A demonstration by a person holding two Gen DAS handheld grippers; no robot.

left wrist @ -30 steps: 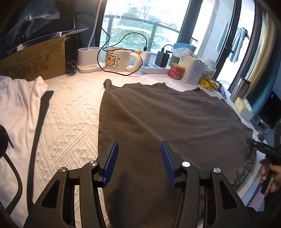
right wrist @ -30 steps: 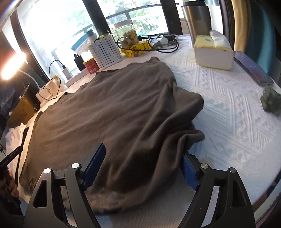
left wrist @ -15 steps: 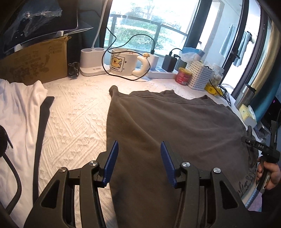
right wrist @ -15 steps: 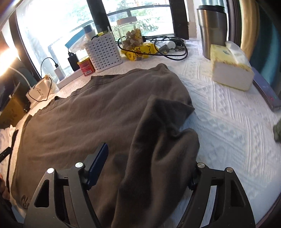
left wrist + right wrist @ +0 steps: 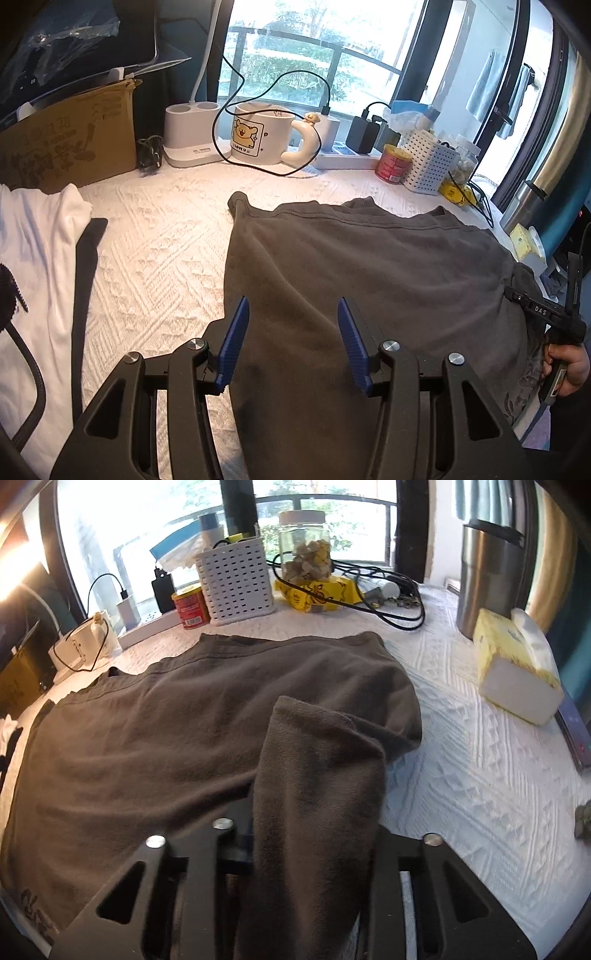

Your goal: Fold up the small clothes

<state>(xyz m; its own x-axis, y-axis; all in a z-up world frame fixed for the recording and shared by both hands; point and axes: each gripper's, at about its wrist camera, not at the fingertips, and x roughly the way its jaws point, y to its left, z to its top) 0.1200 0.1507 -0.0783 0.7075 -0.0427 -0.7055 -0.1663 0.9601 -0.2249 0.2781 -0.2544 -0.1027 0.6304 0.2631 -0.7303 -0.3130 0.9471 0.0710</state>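
**A:** The grey shirt (image 5: 369,266) is spread flat on the white-covered bench (image 5: 159,251), in front of the bear mug (image 5: 255,136) by the window. Its left edge runs back toward that mug.

**B:** And the left gripper (image 5: 291,339)?

**A:** Half-spread above the shirt's near left part, blue fingers (image 5: 232,343) apart with cloth beneath them, pressing nothing that I can see.

**B:** The right gripper (image 5: 306,853)?

**A:** Closing, with a fold of the shirt's right side bunched between its fingers and draped over them, lifted above the flat part. The pads are hidden by cloth.

**B:** Anything else near the mug?

**A:** A white basket (image 5: 236,583) and red can (image 5: 190,605) to its right, and a white garment (image 5: 33,236) left of the shirt. A tissue box (image 5: 517,668) sits far right.
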